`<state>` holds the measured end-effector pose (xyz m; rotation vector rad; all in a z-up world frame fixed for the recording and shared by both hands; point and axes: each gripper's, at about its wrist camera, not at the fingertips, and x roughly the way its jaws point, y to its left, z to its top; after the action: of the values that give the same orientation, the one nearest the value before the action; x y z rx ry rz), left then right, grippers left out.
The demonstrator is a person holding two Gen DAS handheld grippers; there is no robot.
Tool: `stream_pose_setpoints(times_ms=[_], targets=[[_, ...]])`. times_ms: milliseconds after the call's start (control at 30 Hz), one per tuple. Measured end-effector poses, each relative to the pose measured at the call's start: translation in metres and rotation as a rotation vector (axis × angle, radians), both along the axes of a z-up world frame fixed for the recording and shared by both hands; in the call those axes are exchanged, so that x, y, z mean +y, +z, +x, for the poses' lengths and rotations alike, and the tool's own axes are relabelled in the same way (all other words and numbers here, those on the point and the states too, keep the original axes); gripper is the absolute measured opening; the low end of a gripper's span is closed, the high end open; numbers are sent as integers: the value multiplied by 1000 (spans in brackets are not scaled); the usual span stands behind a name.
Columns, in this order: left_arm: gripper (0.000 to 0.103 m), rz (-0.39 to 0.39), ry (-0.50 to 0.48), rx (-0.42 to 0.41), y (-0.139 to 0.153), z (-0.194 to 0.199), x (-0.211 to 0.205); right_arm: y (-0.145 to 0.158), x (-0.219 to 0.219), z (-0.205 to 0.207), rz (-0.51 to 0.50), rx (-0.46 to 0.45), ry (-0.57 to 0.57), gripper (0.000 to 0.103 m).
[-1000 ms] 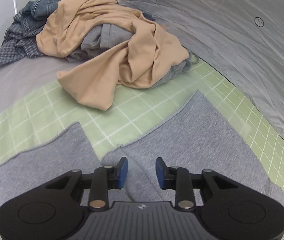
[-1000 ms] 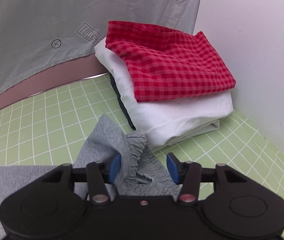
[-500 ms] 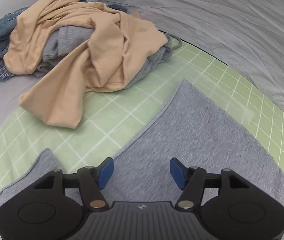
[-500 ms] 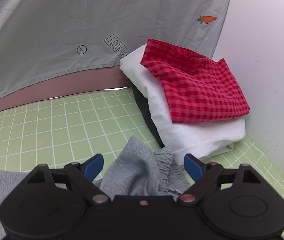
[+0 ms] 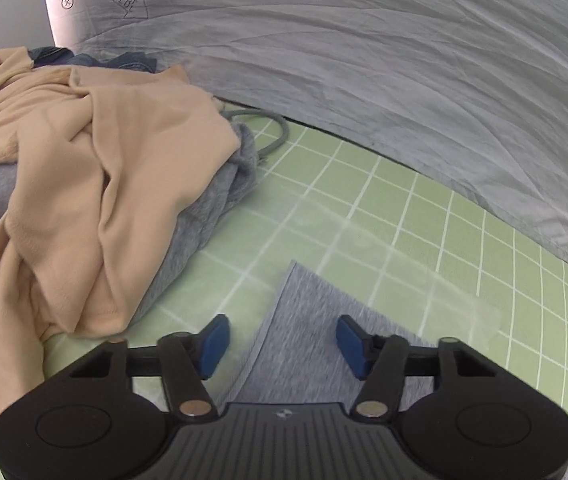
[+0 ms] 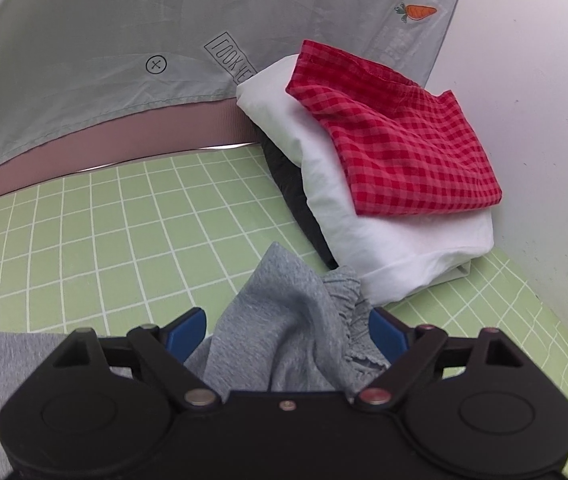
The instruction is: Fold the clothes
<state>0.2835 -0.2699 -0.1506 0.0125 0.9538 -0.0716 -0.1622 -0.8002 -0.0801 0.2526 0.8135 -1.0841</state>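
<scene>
Grey garment mid-fold on the grid mat.
Both grippers (image 5: 281, 340) (image 6: 284, 330) stood open, holding nothing; grey garment (image 5: 316, 336) lay unfinished, folded stack (image 6: 384, 184) done, unfolded pile (image 5: 95, 176) remaining.

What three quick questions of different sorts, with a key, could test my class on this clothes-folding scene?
1. True or false: the left hand-held gripper is clamped shut on the grey garment.
2. Multiple choice: what lies on top of the folded stack beside the right hand-held gripper? A) the tan garment B) the red checked cloth C) a denim piece
3. Fill in: the unfolded pile in the left view is covered by a ____ coloured garment.

Key: 1 false, its jaws stand apart over the grey fabric. 2 B, it rests on the white folded item. 3 tan.
</scene>
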Motion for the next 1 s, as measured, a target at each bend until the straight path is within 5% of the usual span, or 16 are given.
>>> stream_pose_setpoints(times_ms=[33, 67, 267, 467, 567, 633, 833, 1000], targets=[[9, 7, -15, -8, -1, 2, -1, 0, 1, 2, -3, 6, -1, 89], [2, -11, -32, -10, -1, 4, 0, 0, 3, 4, -6, 12, 1, 89], [2, 98, -12, -83, -5, 19, 23, 0, 14, 17, -19, 45, 39, 89], [3, -6, 148, -85, 3, 44, 68, 9, 19, 26, -55, 51, 87, 89], [8, 40, 105, -78, 9, 34, 51, 11, 17, 26, -53, 35, 89, 89], [29, 43, 76, -77, 13, 20, 41, 12, 13, 23, -53, 25, 84, 89], [50, -8, 54, -70, 28, -38, 14, 11, -16, 14, -1, -7, 89, 87], [52, -39, 39, -36, 37, -98, -19, 4, -38, -3, 24, -44, 23, 83]])
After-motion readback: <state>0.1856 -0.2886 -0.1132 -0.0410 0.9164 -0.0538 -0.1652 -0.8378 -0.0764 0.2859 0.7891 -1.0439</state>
